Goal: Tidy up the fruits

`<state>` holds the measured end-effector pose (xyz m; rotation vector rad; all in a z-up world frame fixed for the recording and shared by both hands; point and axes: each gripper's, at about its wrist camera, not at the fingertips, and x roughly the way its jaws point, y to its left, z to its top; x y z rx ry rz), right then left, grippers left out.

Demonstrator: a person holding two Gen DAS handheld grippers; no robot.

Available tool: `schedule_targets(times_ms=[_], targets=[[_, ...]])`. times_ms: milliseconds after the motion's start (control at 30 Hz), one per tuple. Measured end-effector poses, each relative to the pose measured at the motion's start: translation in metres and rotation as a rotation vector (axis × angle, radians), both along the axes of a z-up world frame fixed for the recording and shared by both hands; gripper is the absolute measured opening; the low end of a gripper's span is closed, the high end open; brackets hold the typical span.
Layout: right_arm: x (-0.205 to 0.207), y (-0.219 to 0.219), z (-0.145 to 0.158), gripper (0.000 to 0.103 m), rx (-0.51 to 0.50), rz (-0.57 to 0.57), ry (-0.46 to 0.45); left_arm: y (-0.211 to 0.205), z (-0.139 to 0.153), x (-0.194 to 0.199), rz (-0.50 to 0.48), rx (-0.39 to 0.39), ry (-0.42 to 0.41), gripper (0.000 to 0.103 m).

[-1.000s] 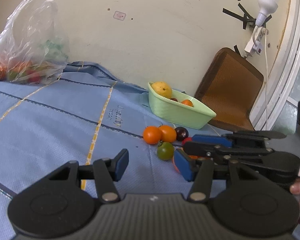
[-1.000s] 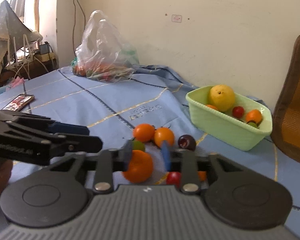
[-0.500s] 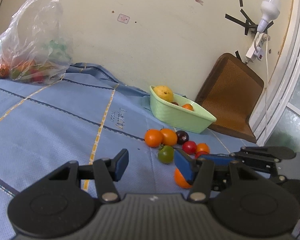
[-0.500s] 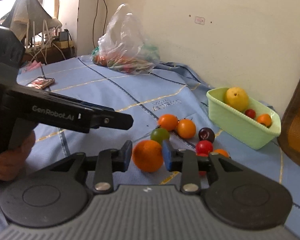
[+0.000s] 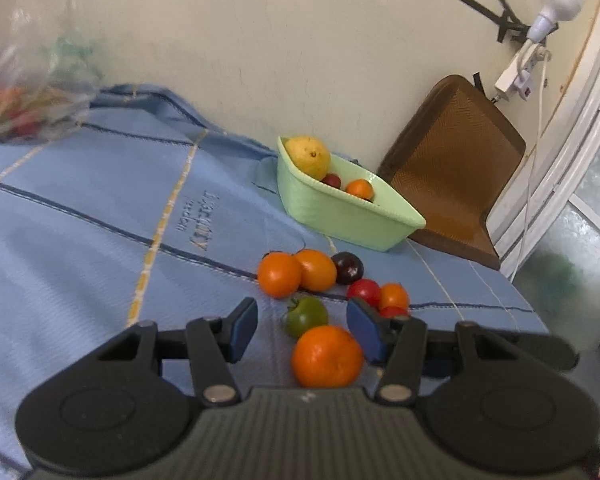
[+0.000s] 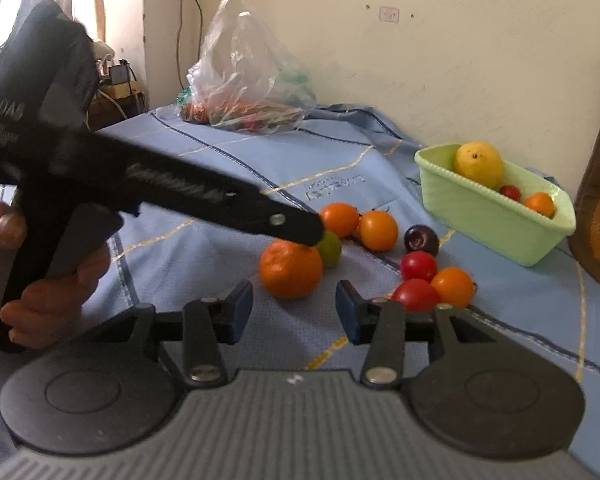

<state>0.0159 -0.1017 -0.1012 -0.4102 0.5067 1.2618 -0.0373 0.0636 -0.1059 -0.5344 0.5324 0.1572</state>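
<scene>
A large orange (image 5: 326, 356) lies on the blue cloth (image 5: 80, 220) between the pads of my left gripper (image 5: 302, 330), which stands open around it, the left pad clear of the fruit. My right gripper (image 6: 294, 312) sits just short of that orange (image 6: 290, 270); its jaws are opening with nothing between them. Beyond are a green tomato (image 5: 306, 316), two orange fruits (image 5: 280, 274), a dark plum (image 5: 348, 268) and small red and orange tomatoes (image 5: 364, 292). The green basket (image 5: 340, 220) by the wall holds a yellow fruit (image 5: 308, 156) and two small ones.
A clear plastic bag of produce (image 6: 244, 92) sits at the back left against the wall. A brown chair back (image 5: 456, 168) leans right of the basket. The cloth's edge (image 5: 520, 308) drops off at the right. A person's hand (image 6: 52, 284) holds the left gripper's handle.
My right gripper has let go of the large orange, opened and drawn back. My left gripper has swung in toward the fruit pile and now straddles that orange.
</scene>
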Motion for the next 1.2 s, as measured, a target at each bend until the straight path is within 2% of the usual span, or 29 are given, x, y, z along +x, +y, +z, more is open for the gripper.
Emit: schedule_targets(times_ms=[167,200,233,400,500,567,633,667,833,1033,1133,1200], targets=[[0.002,0.008,-0.006,0.048,0.006,-0.021,0.042,-0.004,-0.003,0.012,0.0,-0.022,0.02,0.049],[0.002,0.008,-0.006,0.043,0.011,-0.024,0.039,-0.006,-0.005,0.014,-0.003,-0.021,0.032,0.049],[0.002,0.007,-0.006,0.038,0.014,-0.026,0.039,-0.009,-0.005,0.015,0.001,-0.006,0.035,0.049],[0.001,-0.017,-0.001,0.037,0.013,-0.033,0.029,-0.017,-0.003,0.02,-0.003,0.024,0.055,0.049],[0.001,-0.044,0.001,0.037,0.027,-0.069,0.025,-0.027,-0.001,0.026,0.002,0.094,0.08,0.048],[0.002,-0.063,0.002,0.037,0.04,-0.11,0.026,-0.038,-0.001,0.031,0.004,0.152,0.101,0.042],[0.004,-0.079,0.001,0.037,0.053,-0.153,0.029,-0.045,-0.001,0.034,0.023,0.204,0.119,0.026],[0.006,-0.085,0.0,0.037,0.055,-0.172,0.03,-0.048,-0.001,0.034,0.036,0.224,0.126,0.026],[0.013,-0.097,-0.008,0.039,0.073,-0.238,0.069,-0.056,-0.001,0.017,0.048,0.196,0.112,0.025],[0.011,-0.089,-0.009,0.047,0.08,-0.239,0.056,-0.087,0.0,-0.015,-0.027,0.212,0.096,0.026],[0.013,-0.087,-0.009,0.045,0.083,-0.247,0.065,-0.093,-0.002,-0.024,-0.032,0.21,0.091,0.026],[0.012,-0.089,-0.009,0.038,0.086,-0.257,0.061,-0.095,-0.002,-0.027,-0.028,0.21,0.086,0.026]])
